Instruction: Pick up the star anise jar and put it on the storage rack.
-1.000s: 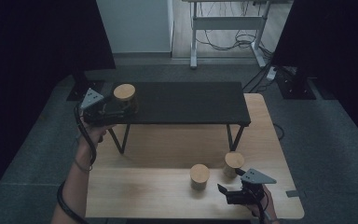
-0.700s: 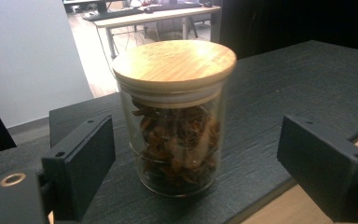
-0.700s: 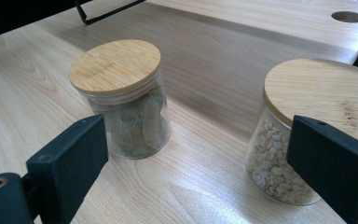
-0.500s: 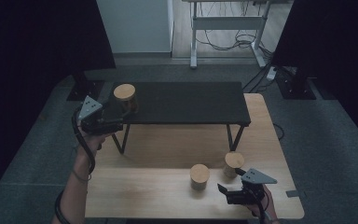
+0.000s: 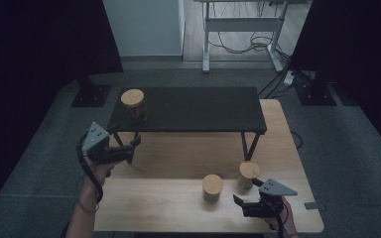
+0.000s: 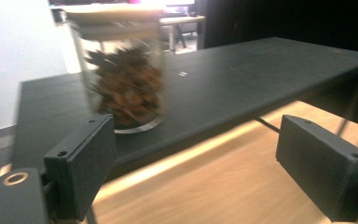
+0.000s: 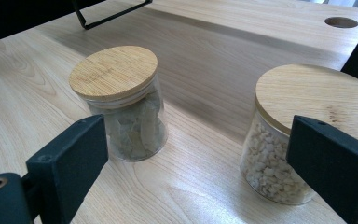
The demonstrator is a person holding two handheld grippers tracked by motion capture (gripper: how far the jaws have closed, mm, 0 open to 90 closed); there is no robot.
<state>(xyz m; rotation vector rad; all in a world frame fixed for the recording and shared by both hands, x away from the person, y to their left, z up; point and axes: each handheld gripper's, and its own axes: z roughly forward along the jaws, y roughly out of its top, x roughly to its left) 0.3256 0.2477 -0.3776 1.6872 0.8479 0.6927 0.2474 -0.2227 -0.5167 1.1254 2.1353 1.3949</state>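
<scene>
Left tool jaws apart, empty, just off the shelf with its jar. Right tool apart, empty, on the counter.

Upright glass jar of brown spice, wooden-lidded, on black shelf's left end

Left black two-jaw gripper: grey three-cornered top plate, trailing black cable, block-shaped jaws with small screw holes. Right black two-jaw gripper: same build. Forearms bare.
</scene>
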